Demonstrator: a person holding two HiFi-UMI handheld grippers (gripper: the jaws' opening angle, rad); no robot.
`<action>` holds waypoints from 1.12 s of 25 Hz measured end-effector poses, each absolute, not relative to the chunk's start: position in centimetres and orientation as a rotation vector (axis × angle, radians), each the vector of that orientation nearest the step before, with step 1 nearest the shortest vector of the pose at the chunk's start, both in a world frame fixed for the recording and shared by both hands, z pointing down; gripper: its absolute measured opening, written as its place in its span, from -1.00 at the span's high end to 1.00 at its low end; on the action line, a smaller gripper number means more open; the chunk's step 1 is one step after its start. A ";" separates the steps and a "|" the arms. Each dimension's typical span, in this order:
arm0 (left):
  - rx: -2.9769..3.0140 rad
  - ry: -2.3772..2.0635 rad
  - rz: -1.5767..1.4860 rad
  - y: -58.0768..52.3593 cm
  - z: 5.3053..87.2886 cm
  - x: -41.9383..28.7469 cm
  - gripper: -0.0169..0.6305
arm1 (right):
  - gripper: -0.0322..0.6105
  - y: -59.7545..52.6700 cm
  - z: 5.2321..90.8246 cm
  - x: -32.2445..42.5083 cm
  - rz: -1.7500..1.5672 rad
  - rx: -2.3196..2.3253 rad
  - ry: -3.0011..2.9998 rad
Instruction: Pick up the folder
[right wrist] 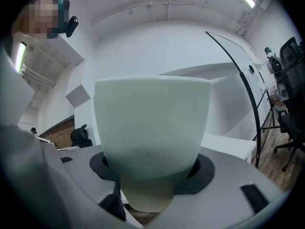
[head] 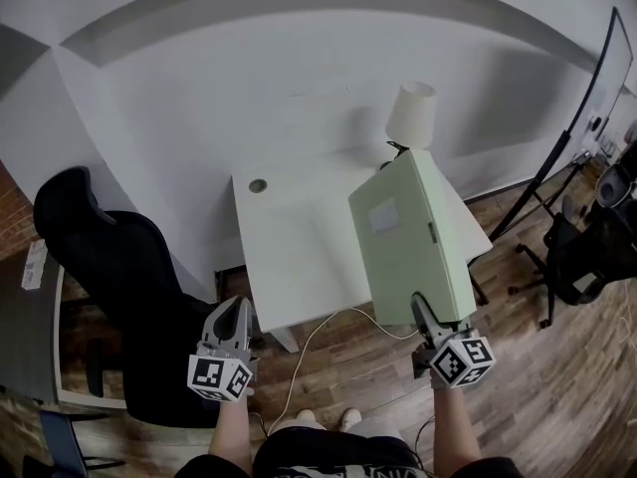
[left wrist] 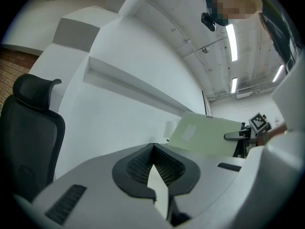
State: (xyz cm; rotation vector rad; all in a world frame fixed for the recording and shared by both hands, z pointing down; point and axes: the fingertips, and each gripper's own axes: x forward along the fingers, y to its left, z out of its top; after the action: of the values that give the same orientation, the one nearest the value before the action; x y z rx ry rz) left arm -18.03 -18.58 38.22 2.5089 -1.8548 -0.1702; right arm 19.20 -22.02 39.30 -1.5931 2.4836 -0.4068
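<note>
A pale green folder [head: 408, 237] with a white label hangs tilted above the right end of the white desk [head: 289, 257]. My right gripper [head: 420, 309] is shut on the folder's near edge, with one dark finger lying across its cover. In the right gripper view the folder [right wrist: 152, 123] fills the space between the jaws of that gripper [right wrist: 147, 175]. The left gripper view shows the folder [left wrist: 205, 135] off to the right. My left gripper [head: 231, 312] stands at the lower left beside the desk's near corner, holding nothing, its pads [left wrist: 152, 147] meeting at the tips.
A white lamp [head: 411, 116] stands at the desk's back right, just behind the folder. A black office chair [head: 109, 257] is left of the desk, close to my left gripper. A white cable [head: 309, 352] hangs off the front edge. More black chairs [head: 587, 257] stand at the far right.
</note>
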 end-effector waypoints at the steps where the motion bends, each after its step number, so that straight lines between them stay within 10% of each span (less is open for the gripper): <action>1: 2.509 -1.857 -0.170 -18.6 38.2 -18.1 0.91 | -0.02 -22.0 39.3 19.2 -0.400 -1.602 2.483; 28: 2.524 -1.884 -0.214 -18.3 36.2 -19.0 0.91 | -0.02 -20.8 37.3 18.5 -0.185 -1.700 2.493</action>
State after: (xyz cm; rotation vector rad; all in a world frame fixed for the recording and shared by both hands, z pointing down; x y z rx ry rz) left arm -18.98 -18.35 36.21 2.5244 -1.8837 -0.2139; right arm 18.54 -20.84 37.28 -1.7001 2.4930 -0.1852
